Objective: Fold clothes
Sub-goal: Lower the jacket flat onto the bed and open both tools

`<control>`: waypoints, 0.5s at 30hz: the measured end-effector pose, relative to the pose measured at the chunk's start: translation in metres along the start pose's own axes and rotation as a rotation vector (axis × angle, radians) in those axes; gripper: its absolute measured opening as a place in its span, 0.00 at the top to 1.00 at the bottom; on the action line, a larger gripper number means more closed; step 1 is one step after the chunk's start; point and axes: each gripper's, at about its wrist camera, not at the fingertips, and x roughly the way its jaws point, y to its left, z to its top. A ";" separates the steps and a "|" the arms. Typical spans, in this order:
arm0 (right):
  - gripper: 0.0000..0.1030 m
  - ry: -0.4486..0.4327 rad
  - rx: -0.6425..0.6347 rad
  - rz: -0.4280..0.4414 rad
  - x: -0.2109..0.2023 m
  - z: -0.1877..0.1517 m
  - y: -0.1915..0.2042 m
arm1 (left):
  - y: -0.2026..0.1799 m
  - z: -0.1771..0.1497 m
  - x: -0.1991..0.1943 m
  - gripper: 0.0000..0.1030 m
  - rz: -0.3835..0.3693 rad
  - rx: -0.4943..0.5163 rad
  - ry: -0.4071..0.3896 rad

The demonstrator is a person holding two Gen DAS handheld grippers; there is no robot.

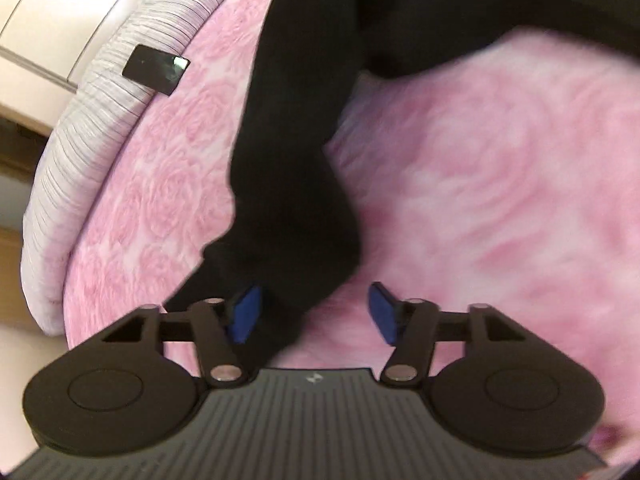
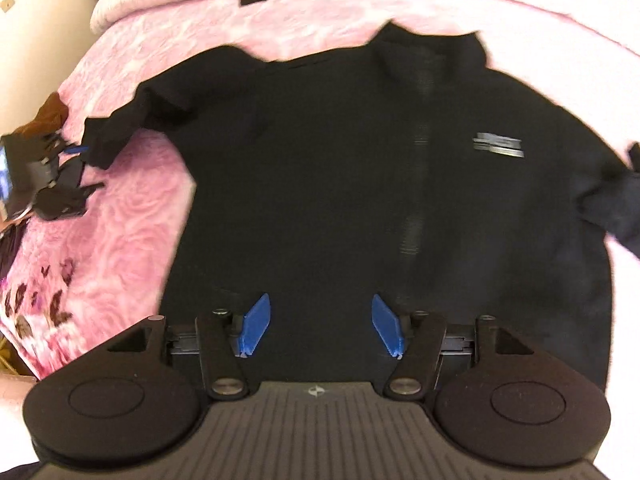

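Both grippers, left gripper (image 1: 314, 312) and right gripper (image 2: 320, 326), stand with jaws apart, gripping nothing. Beyond them a black jacket (image 2: 360, 184) lies spread on the pink bed (image 2: 132, 208). Risk: its loose sleeve (image 1: 288, 184), passing between the left jaws, may bunch and spoil the fold.

jacket (image 2: 340, 168): lies flat on the blanket (image 2: 132, 208), front up, collar toward the far edge, hem nearest you
sleeve (image 1: 288, 184): runs out from the jacket body toward your left gripper (image 1: 316, 312), its end lying between the jaws
right gripper (image 2: 320, 330): you have it over the hem, jaws apart
dark card (image 1: 156, 69): far left in the left view, on the blanket edge, well apart from the sleeve
bed cover (image 1: 80, 128): beyond the blanket edge
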 end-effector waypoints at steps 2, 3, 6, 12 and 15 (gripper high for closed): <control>0.41 0.022 -0.011 0.007 0.019 0.026 0.037 | 0.015 -0.004 0.007 0.99 -0.041 0.022 -0.003; 0.41 0.025 -0.029 0.011 0.025 0.032 0.049 | 0.026 -0.006 0.005 0.99 -0.075 0.012 -0.008; 0.41 0.021 -0.090 0.020 0.034 0.051 0.082 | 0.080 -0.011 -0.024 1.00 -0.237 -0.127 0.019; 0.40 -0.020 -0.083 0.048 0.046 0.089 0.103 | 0.227 -0.059 -0.063 1.00 -0.762 -0.690 0.122; 0.38 -0.036 -0.057 0.064 0.051 0.098 0.108 | 0.260 -0.084 -0.057 1.00 -0.815 -0.779 0.185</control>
